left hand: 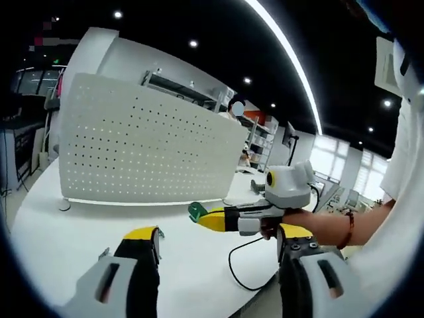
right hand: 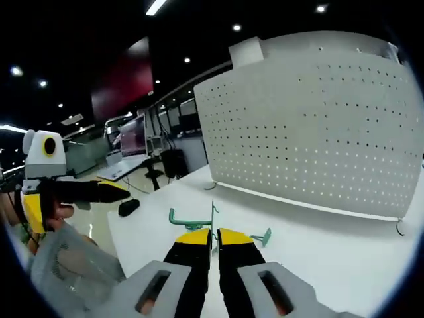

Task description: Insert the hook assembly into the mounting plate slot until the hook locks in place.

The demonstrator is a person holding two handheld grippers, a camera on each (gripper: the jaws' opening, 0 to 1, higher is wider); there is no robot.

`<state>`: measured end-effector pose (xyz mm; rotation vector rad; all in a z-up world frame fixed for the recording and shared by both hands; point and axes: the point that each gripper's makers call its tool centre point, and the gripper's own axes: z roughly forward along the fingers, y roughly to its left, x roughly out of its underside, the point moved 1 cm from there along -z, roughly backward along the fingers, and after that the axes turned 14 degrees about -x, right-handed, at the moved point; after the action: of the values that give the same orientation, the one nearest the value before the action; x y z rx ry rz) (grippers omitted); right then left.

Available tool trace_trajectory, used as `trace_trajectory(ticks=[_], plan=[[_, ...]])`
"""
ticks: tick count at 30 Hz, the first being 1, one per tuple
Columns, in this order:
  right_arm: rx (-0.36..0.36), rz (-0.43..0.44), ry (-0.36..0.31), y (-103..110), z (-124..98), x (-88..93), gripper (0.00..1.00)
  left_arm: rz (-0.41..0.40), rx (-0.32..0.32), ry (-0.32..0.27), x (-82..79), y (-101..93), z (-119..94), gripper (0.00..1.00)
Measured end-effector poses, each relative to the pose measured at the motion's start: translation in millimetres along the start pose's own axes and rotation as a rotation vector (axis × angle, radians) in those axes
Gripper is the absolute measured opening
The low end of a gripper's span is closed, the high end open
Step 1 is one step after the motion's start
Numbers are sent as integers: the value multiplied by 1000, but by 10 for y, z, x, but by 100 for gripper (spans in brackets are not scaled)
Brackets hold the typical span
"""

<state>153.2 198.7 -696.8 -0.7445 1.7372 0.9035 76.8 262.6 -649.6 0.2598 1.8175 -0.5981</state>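
A white perforated mounting plate [left hand: 146, 146] stands upright on the white table [left hand: 79, 232]; in the right gripper view the plate [right hand: 311, 126] rises close ahead on the right. My right gripper [right hand: 215, 232] is shut on a green wire hook assembly [right hand: 189, 218], whose ends stick out to both sides of the jaws. In the left gripper view the right gripper [left hand: 211, 218] comes in from the right with the green hook [left hand: 195, 212] at its tip, short of the plate. My left gripper [left hand: 222, 232] is open and holds nothing; it hangs at the left [right hand: 73, 195] in the right gripper view.
A black cable [left hand: 238, 265] loops over the table's near edge. A small dark object [right hand: 129, 207] lies near the table's left edge. A person's forearm with a bracelet [left hand: 348, 228] holds the right gripper. Desks and monitors [right hand: 132, 136] stand behind.
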Motion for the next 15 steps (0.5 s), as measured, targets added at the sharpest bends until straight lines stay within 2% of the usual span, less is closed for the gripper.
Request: trace_trajectory(ticks=[6,15], plan=[[-6,-7,-21,24,-15,-50,2,-19,-1,17,19,-5,11,73],[-48,-64,-73,167,-63,-192,2,-77,-8,-5,-51,-16,32,73]])
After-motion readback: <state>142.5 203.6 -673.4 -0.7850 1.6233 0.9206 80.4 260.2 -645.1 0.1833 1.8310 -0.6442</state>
